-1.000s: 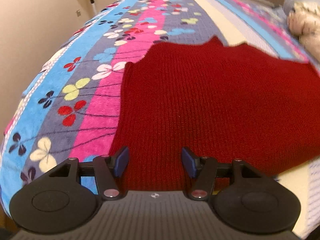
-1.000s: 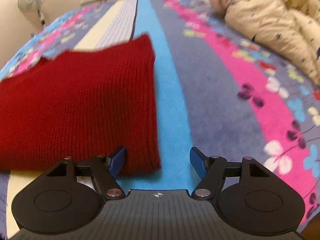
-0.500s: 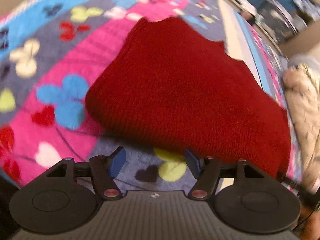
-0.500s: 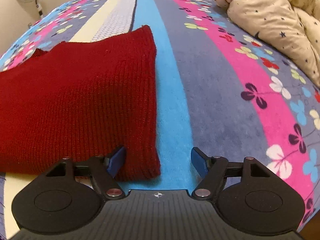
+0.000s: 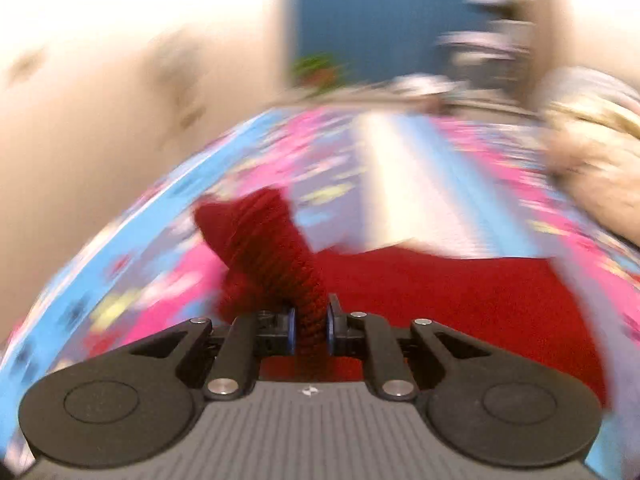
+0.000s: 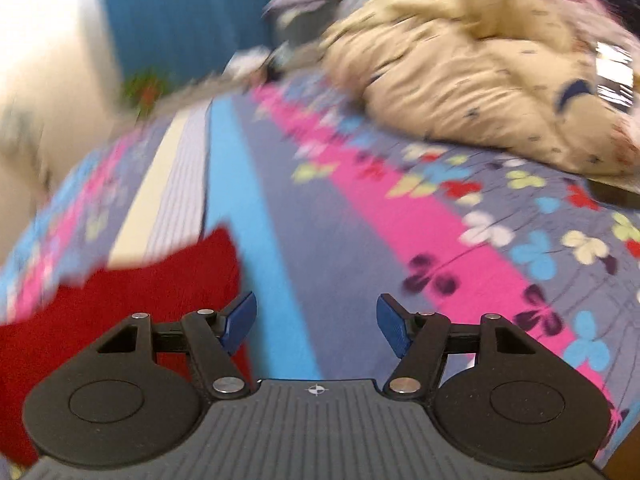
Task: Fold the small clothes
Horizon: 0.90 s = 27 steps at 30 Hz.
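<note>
Since a second ago my left gripper (image 5: 311,330) has pinched the sweater's (image 5: 460,292) left edge and lifted it off the bed (image 6: 328,240), the rest lying flat to its right, while my right gripper (image 6: 316,326), fingers spread, hovers just beside the sweater's right edge.

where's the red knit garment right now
In the left wrist view, the red knit garment is pinched and lifted in the left tool, the rest lying on the floral blanket; the open right tool sits beside its right edge.
</note>
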### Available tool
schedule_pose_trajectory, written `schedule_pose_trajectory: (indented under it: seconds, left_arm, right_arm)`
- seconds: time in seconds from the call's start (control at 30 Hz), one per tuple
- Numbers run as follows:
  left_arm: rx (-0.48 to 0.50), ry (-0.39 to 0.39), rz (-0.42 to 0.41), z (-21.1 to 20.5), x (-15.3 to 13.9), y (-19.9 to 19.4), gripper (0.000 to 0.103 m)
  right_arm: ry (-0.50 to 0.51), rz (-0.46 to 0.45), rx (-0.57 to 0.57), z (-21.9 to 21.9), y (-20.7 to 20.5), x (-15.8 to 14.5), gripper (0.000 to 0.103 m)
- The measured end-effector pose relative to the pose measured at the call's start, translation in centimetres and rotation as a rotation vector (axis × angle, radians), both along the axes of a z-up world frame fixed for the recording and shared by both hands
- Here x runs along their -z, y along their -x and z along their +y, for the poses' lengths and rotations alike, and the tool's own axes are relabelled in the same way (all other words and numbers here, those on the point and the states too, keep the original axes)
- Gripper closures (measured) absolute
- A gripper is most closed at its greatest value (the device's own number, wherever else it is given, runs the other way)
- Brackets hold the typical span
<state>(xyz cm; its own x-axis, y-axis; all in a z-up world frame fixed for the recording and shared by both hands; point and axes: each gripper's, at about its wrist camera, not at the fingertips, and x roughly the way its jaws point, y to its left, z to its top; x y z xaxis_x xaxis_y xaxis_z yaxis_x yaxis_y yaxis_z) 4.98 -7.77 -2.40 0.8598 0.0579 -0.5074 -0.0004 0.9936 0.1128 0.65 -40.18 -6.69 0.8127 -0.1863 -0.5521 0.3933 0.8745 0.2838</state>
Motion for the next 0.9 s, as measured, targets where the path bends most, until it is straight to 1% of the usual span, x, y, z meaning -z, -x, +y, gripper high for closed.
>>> schedule_pose_trajectory:
  seconds: [0.07,0.1,0.13,0.17,0.2,0.23,0.27,0.3,0.33,0.4,0.43,0.47,0.53,0.6,0.67,0.7,0.73,0.77,0.8,0.83,0.87,0.9]
  left_arm:
    - [0.192,-0.051,-0.027,-6.2,0.7,1.5,0.089]
    - [0.298,-0.06,-0.023,-9.0,1.5,2.4,0.089]
    - [0.395,-0.059,0.003,-11.3,2.5,2.8,0.089]
    - [0.493,-0.048,0.052,-13.5,3.9,3.1,0.089]
    - [0.558,-0.035,0.101,-14.8,5.2,3.1,0.088]
    - [0.619,-0.025,0.159,-16.0,6.5,3.0,0.085]
    - [0.668,-0.014,0.22,-16.8,7.6,2.8,0.079]
    - [0.697,-0.015,0.264,-17.2,8.4,2.6,0.078]
    - [0.705,-0.022,0.258,-17.2,8.4,2.8,0.077]
    - [0.73,-0.012,0.197,-15.8,7.2,3.4,0.068]
    - [0.742,0.012,0.181,-14.6,6.5,3.6,0.059]
    - [0.74,0.043,0.164,-13.2,5.8,3.8,0.056]
    - [0.695,0.071,0.122,-10.7,4.5,3.6,0.056]
    - [0.62,0.087,0.094,-8.1,3.6,3.2,0.056]
    - [0.548,0.115,0.085,-5.7,3.1,2.6,0.057]
    - [0.519,0.129,0.102,-4.4,3.1,1.7,0.058]
    - [0.498,0.145,0.14,-3.8,3.8,0.9,0.061]
    - [0.494,0.152,0.196,-3.8,4.8,0.0,0.066]
    - [0.497,0.131,0.257,-3.7,6.1,-0.4,0.067]
    - [0.503,0.059,0.3,-4.4,7.7,-0.4,0.068]
    - [0.514,-0.052,0.33,-5.4,9.4,0.0,0.067]
    - [0.535,-0.141,0.298,-6.1,10.2,0.9,0.067]
  right_arm:
    - [-0.036,-0.041,0.049,-1.7,0.8,-0.1,0.035]
    - [-0.048,-0.056,0.064,-2.4,1.1,-0.1,0.035]
    - [-0.065,-0.069,0.069,-3.0,1.3,0.0,0.035]
    - [-0.082,-0.077,0.07,-3.6,1.5,0.2,0.035]
    - [-0.098,-0.082,0.065,-3.8,1.7,0.4,0.035]
    - [-0.116,-0.084,0.054,-4.1,1.7,0.6,0.035]
    - [-0.139,-0.083,0.035,-4.2,1.7,0.8,0.035]
    - [-0.166,-0.079,0.01,-4.3,1.7,1.0,0.035]
    - [-0.195,-0.071,-0.02,-4.2,1.5,1.4,0.035]
    - [-0.264,-0.036,-0.094,-3.9,1.0,2.2,0.033]
    - [-0.302,-0.014,-0.128,-3.6,0.7,2.7,0.032]
    - [-0.332,0.013,-0.161,-3.3,0.2,3.2,0.031]
    - [-0.346,0.065,-0.21,-2.4,-0.5,3.8,0.03]
    - [-0.332,0.115,-0.245,-1.5,-1.1,4.3,0.03]
    - [-0.315,0.161,-0.269,-0.6,-1.5,4.6,0.03]
    - [-0.305,0.181,-0.277,-0.2,-1.6,4.7,0.029]
    - [-0.296,0.193,-0.28,0.2,-1.5,4.7,0.029]
    - [-0.285,0.205,-0.281,0.4,-1.5,4.7,0.029]
    - [-0.274,0.221,-0.288,0.6,-1.6,4.8,0.029]
    - [-0.263,0.246,-0.301,0.8,-1.6,5.0,0.03]
    - [-0.247,0.282,-0.319,1.2,-1.6,5.4,0.037]
    - [-0.239,0.302,-0.329,1.4,-1.6,5.7,0.05]
